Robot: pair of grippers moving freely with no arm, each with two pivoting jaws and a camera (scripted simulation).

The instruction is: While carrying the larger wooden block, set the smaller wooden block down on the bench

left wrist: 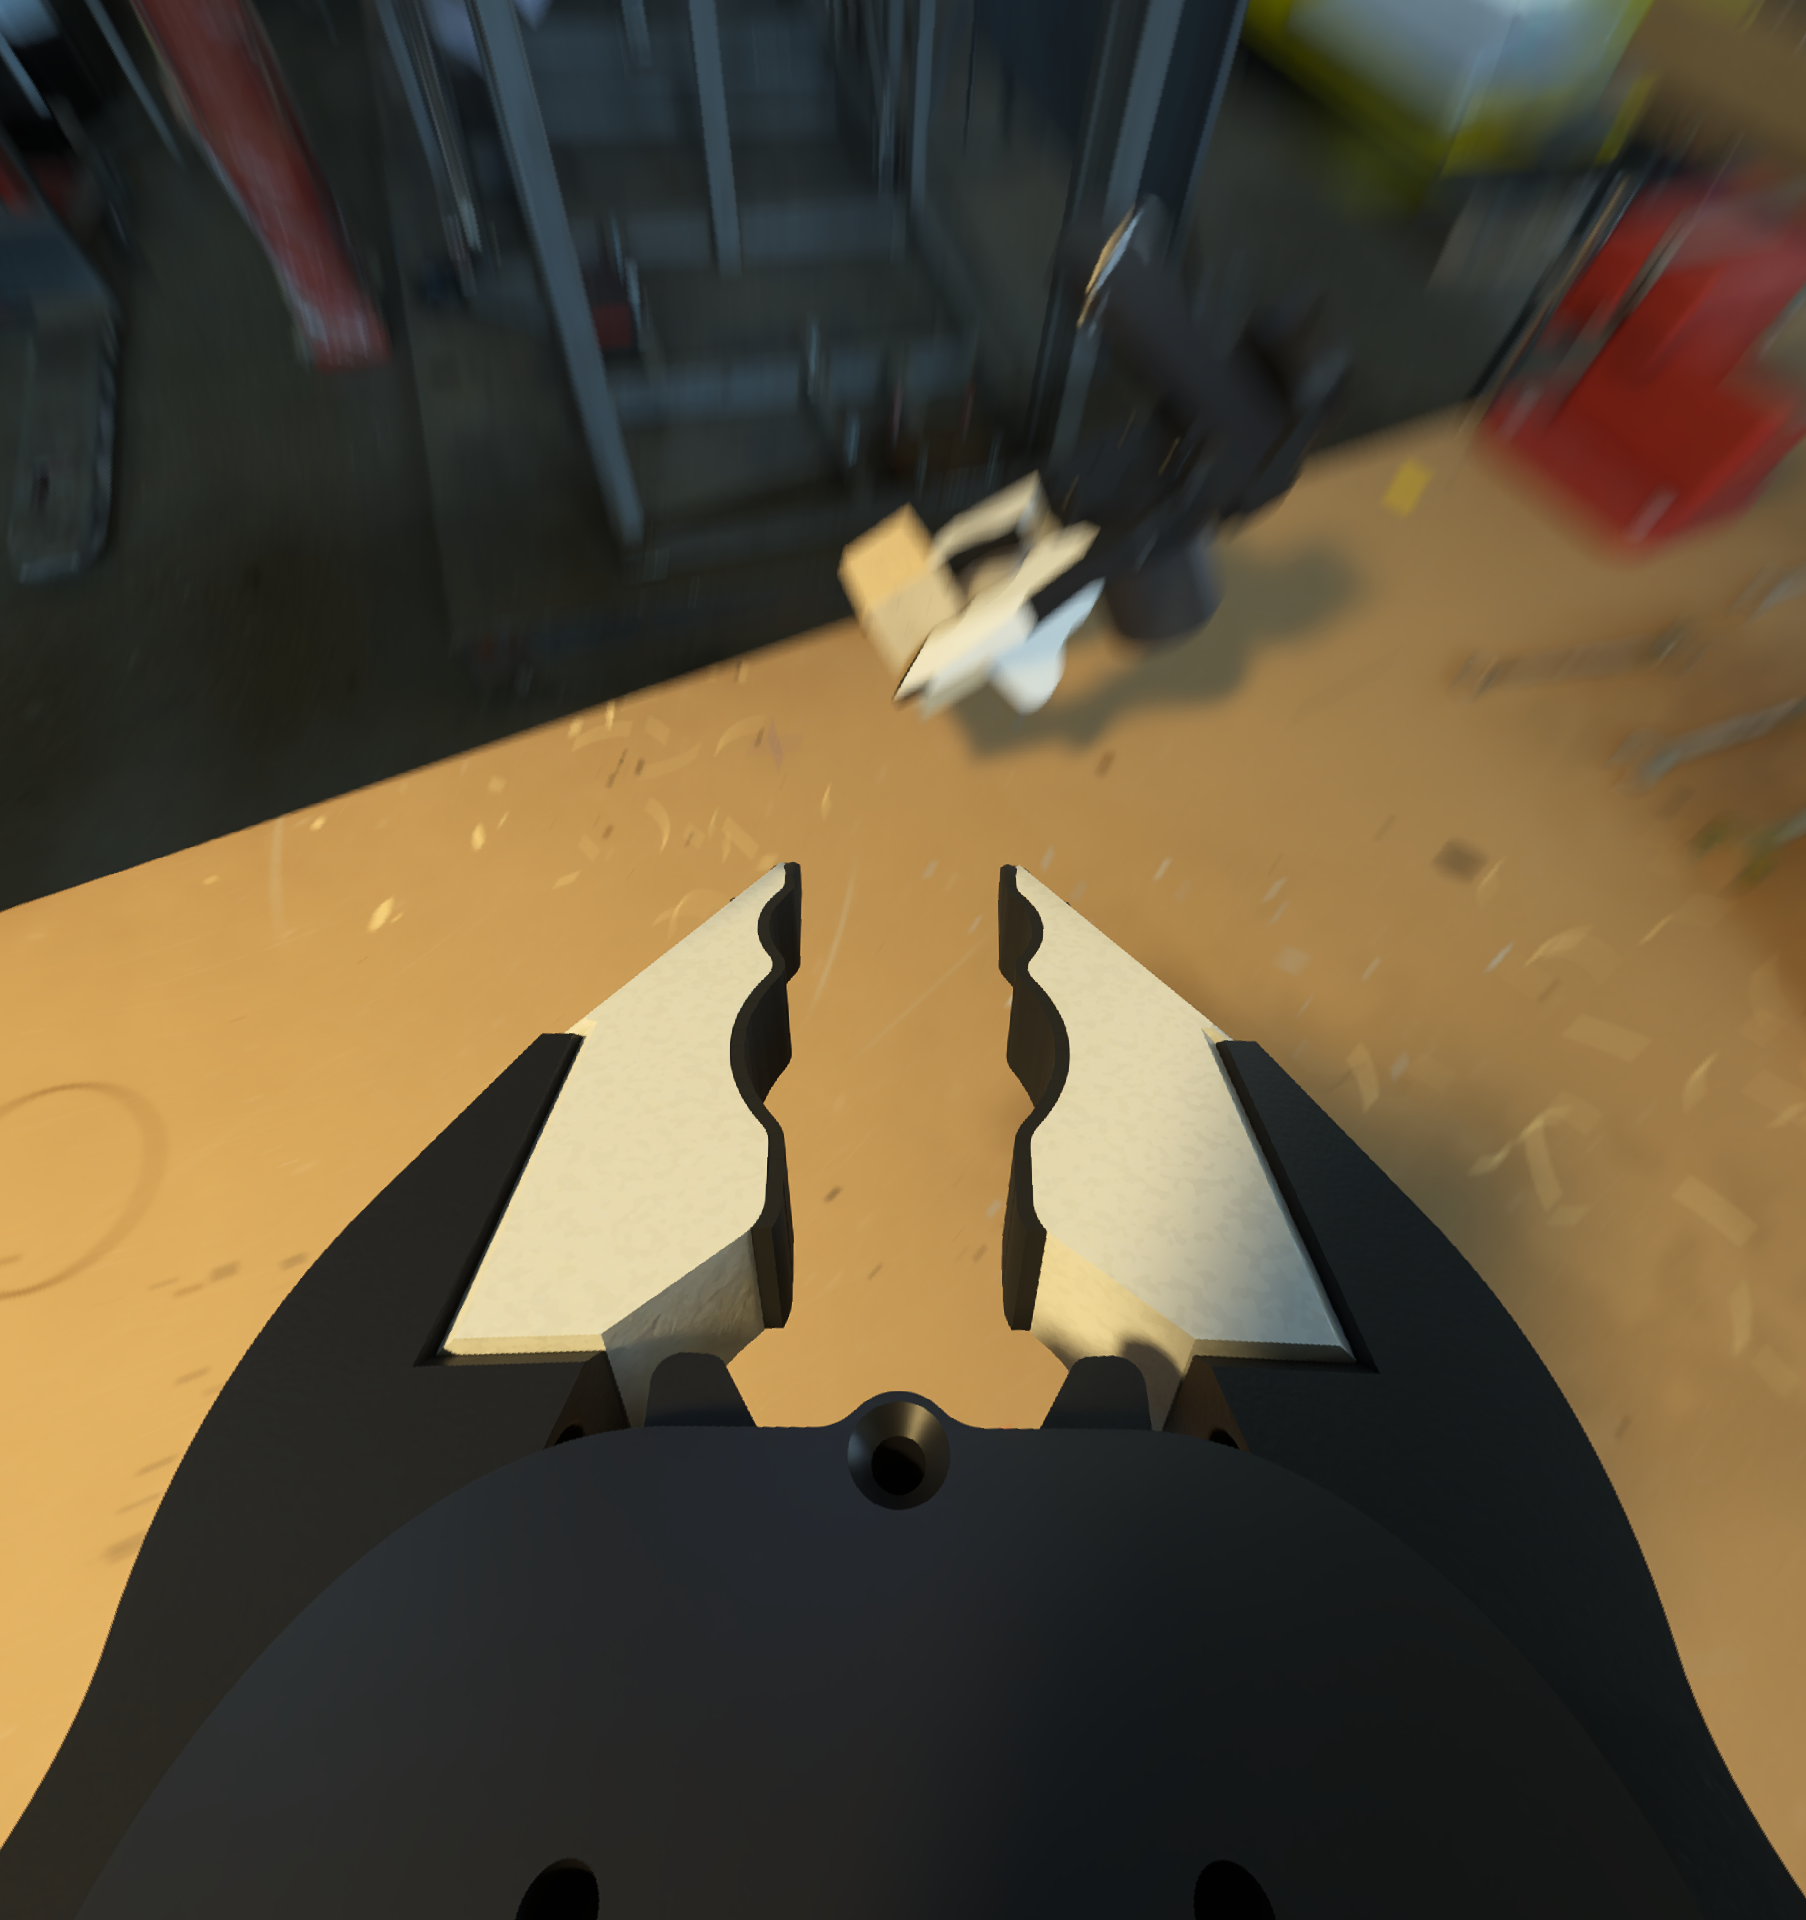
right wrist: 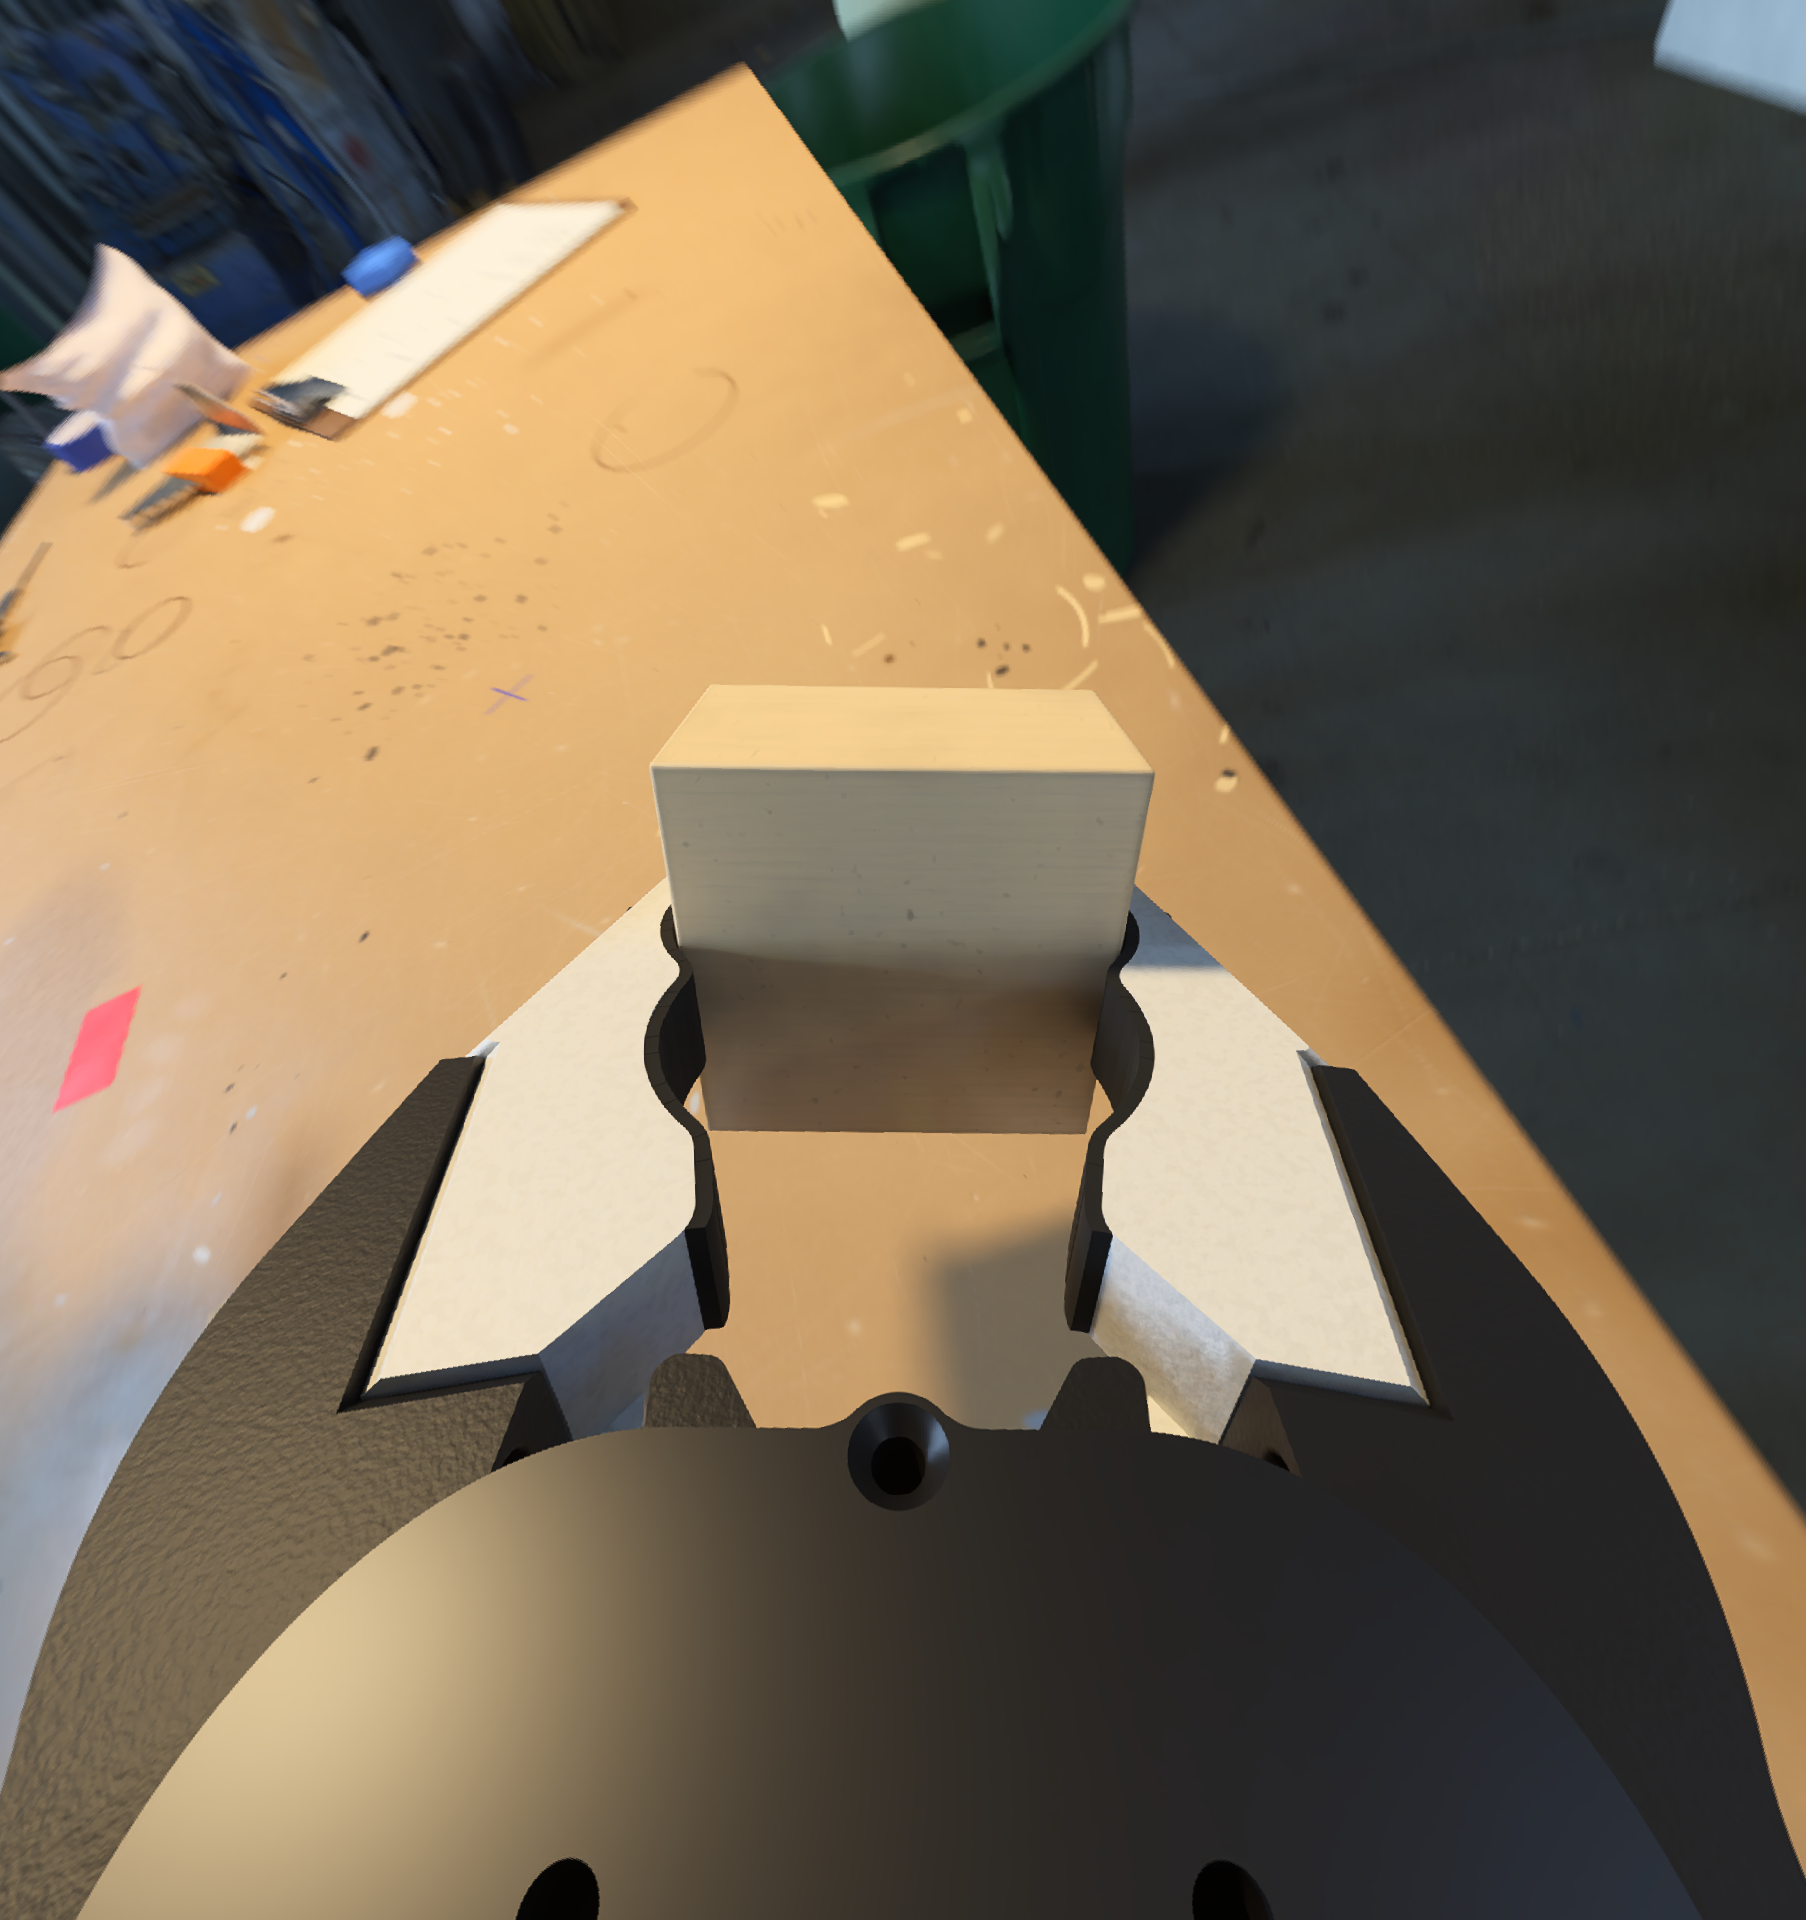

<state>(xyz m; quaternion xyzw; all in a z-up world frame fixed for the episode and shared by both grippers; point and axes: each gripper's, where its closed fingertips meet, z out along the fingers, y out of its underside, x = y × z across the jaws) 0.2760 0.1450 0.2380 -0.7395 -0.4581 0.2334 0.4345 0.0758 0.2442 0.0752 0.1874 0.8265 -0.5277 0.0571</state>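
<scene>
Two grippers, one wooden block in sight. Left gripper (left wrist: 899, 883) over the bench (left wrist: 255, 1039), fingers parted with a clear gap, nothing between them, only bare bench top with scattered wood chips (left wrist: 670, 821) showing through. Right gripper (right wrist: 899, 914) clamped on the larger wooden block (right wrist: 899, 862), pale fingers (right wrist: 566, 1091) pressed to both its sides, block sticking out past the tips, held above the bench near its right edge. From the left wrist view, same right gripper seen farther off, blurred, with the block at its tips close to the bench's far edge. Smaller wooden block not seen in either view. Around, in the right wrist view: one white clipboard-like sheet (right wrist: 452, 301), one blue lump (right wrist: 379, 265), one crumpled white cloth (right wrist: 130, 353), one orange piece (right wrist: 208, 468), one red patch (right wrist: 99, 1049), pencilled circle marks (right wrist: 665, 421), one green drum (right wrist: 992, 208) beside the bench. Background in the left wrist view too blurred: grey racks, red shapes. No legible writing.
</scene>
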